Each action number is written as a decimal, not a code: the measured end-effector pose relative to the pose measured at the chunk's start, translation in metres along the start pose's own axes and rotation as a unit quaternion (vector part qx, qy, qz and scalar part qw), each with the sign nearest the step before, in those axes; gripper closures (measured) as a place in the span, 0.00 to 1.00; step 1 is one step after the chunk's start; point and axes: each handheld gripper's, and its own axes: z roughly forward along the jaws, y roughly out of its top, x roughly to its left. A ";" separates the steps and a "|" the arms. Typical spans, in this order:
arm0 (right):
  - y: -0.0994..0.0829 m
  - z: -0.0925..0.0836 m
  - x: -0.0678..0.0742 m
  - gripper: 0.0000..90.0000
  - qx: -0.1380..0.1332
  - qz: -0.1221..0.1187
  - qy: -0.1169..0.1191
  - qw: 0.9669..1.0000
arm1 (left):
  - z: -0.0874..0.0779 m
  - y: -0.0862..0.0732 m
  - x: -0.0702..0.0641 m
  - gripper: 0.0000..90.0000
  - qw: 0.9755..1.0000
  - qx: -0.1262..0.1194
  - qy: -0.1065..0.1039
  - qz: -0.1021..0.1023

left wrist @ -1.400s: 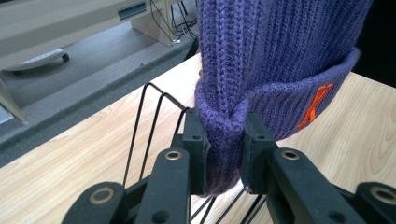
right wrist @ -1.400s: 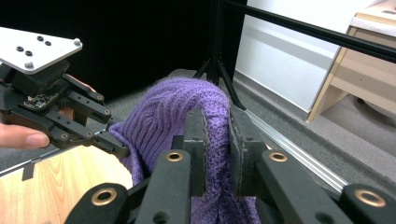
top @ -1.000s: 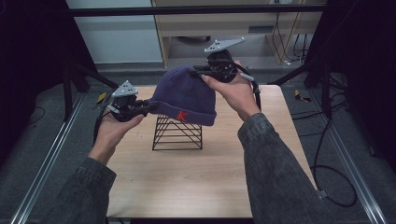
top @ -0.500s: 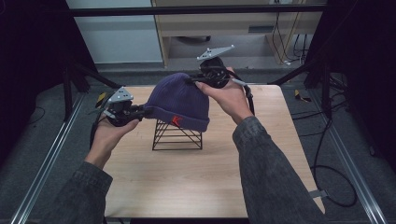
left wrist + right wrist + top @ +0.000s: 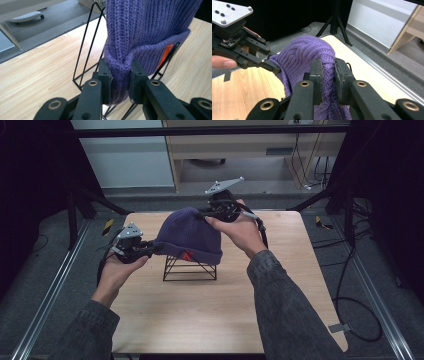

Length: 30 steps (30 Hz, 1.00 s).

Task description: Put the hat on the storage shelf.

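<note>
A purple knitted beanie (image 5: 187, 234) with a small orange tag (image 5: 187, 255) hangs stretched between both grippers, draped over the top of a black wire stand (image 5: 190, 268) on the wooden table (image 5: 210, 315). My left gripper (image 5: 150, 248) is shut on the beanie's folded brim (image 5: 120, 77) at the left. My right gripper (image 5: 202, 213) is shut on the knit (image 5: 327, 75) at the far right of the crown. In the right gripper view the left gripper (image 5: 273, 67) bites the far edge of the beanie (image 5: 304, 55). The wire stand (image 5: 86, 56) stands just behind the brim.
Metal rails (image 5: 50, 285) run along both sides of the table. A light wooden cabinet (image 5: 250, 142) and a white panel (image 5: 125, 162) stand behind it. Cables (image 5: 345, 270) trail on the floor at the right. Bare tabletop lies in front of the stand.
Both hands have sunk a little with the beanie. It now sits lower over the wire stand, covering more of its top. Both grips are unchanged.
</note>
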 end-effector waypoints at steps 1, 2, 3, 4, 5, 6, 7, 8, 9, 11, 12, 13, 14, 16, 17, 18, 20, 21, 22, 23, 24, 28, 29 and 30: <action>-0.001 0.001 0.001 0.87 0.002 0.001 0.003 1.000 | 0.000 -0.002 0.000 0.83 1.000 0.001 -0.001 -0.001; -0.001 0.001 0.001 0.87 0.003 0.001 0.004 1.000 | 0.000 -0.003 0.000 0.83 1.000 0.002 -0.001 -0.002; -0.002 0.002 0.001 0.87 0.005 -0.001 0.005 1.000 | 0.000 -0.005 0.001 0.83 1.000 0.003 -0.001 -0.001; -0.002 0.003 0.002 0.87 0.006 -0.001 0.006 1.000 | 0.000 -0.006 0.000 0.83 1.000 0.004 0.000 -0.001; -0.003 0.004 0.003 0.87 0.009 -0.002 0.007 1.000 | 0.000 -0.007 0.001 0.83 1.000 0.006 0.001 -0.001; -0.004 0.005 0.004 0.87 0.011 -0.002 0.007 1.000 | 0.000 -0.008 0.001 0.83 1.000 0.008 0.002 0.001; -0.005 0.006 0.004 0.87 0.013 -0.004 0.009 1.000 | 0.001 -0.010 0.001 0.83 1.000 0.010 0.003 0.001; -0.005 0.007 0.005 0.87 0.016 -0.003 0.009 1.000 | 0.001 -0.012 0.001 0.83 1.000 0.010 0.003 -0.002; -0.006 0.008 0.006 0.87 0.017 -0.004 0.010 1.000 | 0.001 -0.012 0.001 0.83 1.000 0.010 0.003 -0.002; -0.007 0.010 0.007 0.87 0.018 -0.004 0.012 1.000 | 0.003 -0.016 0.002 0.83 1.000 0.012 0.003 -0.004; -0.008 0.011 0.008 0.87 0.021 -0.006 0.014 1.000 | 0.004 -0.019 0.002 0.83 1.000 0.013 0.003 -0.007; -0.010 0.014 0.010 0.87 0.029 -0.009 0.014 0.999 | 0.006 -0.024 0.002 0.83 1.000 0.017 0.004 -0.009; -0.010 0.014 0.010 0.87 0.029 -0.009 0.014 0.999 | 0.006 -0.024 0.002 0.83 1.000 0.017 0.004 -0.009; -0.013 0.018 0.013 0.87 0.042 -0.015 0.013 0.999 | 0.009 -0.030 0.002 0.83 1.000 0.020 0.005 -0.012; -0.015 0.020 0.014 0.87 0.044 -0.015 0.014 0.999 | 0.010 -0.032 0.002 0.83 1.000 0.022 0.005 -0.012; -0.016 0.021 0.015 0.87 0.048 -0.016 0.015 0.999 | 0.011 -0.034 0.002 0.83 1.000 0.023 0.006 -0.012; -0.019 0.027 0.018 0.87 0.058 -0.018 0.014 0.998 | 0.013 -0.038 0.003 0.83 1.000 0.026 0.008 -0.014; -0.019 0.027 0.018 0.87 0.058 -0.018 0.014 0.998 | 0.014 -0.040 0.003 0.83 0.999 0.027 0.009 -0.014; -0.020 0.028 0.018 0.87 0.062 -0.020 0.013 0.998 | 0.016 -0.043 0.003 0.83 0.999 0.031 0.010 -0.015; -0.021 0.031 0.019 0.87 0.067 -0.022 0.013 0.997 | 0.016 -0.044 0.004 0.83 0.999 0.031 0.011 -0.013; -0.021 0.032 0.020 0.87 0.069 -0.023 0.012 0.997 | 0.017 -0.046 0.004 0.83 0.999 0.033 0.012 -0.013; -0.024 0.040 0.024 0.87 0.083 -0.028 0.013 0.996 | 0.020 -0.052 0.005 0.83 0.999 0.037 0.013 -0.017; -0.024 0.040 0.024 0.87 0.083 -0.028 0.013 0.996 | 0.021 -0.053 0.005 0.83 0.999 0.038 0.014 -0.018; -0.026 0.042 0.025 0.87 0.089 -0.031 0.012 0.996 | 0.022 -0.056 0.006 0.83 0.999 0.042 0.013 -0.021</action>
